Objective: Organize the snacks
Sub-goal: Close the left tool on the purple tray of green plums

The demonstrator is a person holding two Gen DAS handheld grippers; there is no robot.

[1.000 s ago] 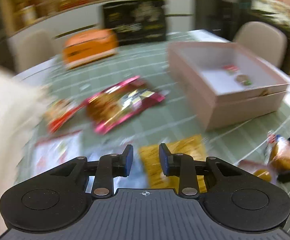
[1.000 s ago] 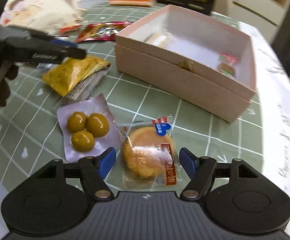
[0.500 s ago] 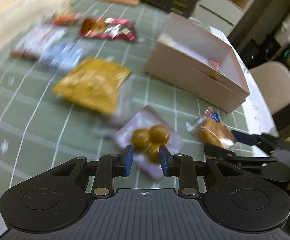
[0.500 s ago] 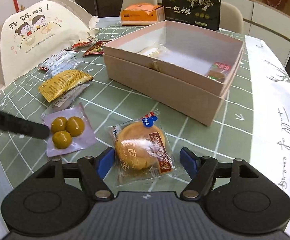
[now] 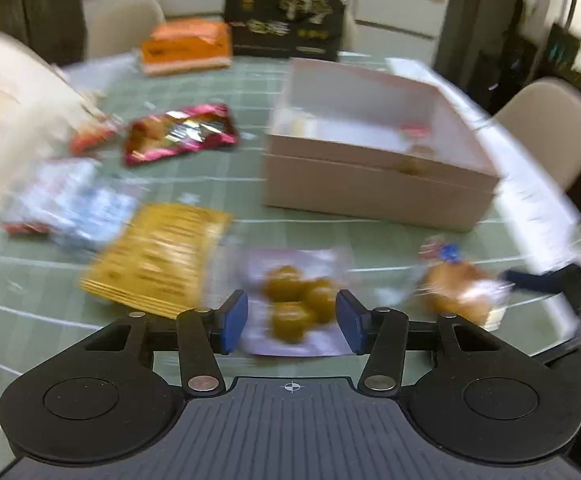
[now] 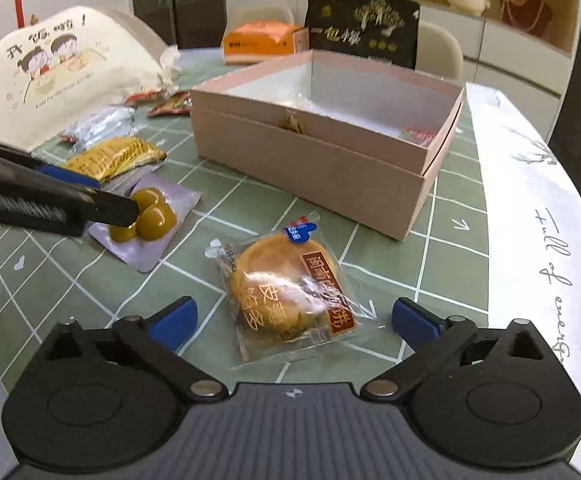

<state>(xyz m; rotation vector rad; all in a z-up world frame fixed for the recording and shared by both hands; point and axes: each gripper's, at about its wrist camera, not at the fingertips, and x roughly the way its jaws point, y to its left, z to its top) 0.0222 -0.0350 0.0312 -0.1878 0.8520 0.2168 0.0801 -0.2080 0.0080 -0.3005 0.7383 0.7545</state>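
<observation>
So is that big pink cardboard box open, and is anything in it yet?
Open: the pink cardboard box has no lid on, and its pale interior shows a small red-labelled packet near one corner.

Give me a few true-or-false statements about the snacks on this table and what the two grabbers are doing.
1. The pink box stands open. True.
2. The right gripper is clamped on the round pastry packet. False: its jaws have just been opening and stand wide on either side of it.
3. The packet of green plums lies inside the box. False: it lies on the tablecloth.
4. The left gripper is open over the plums. True.
5. The yellow packet lies outside the box. True.
</observation>
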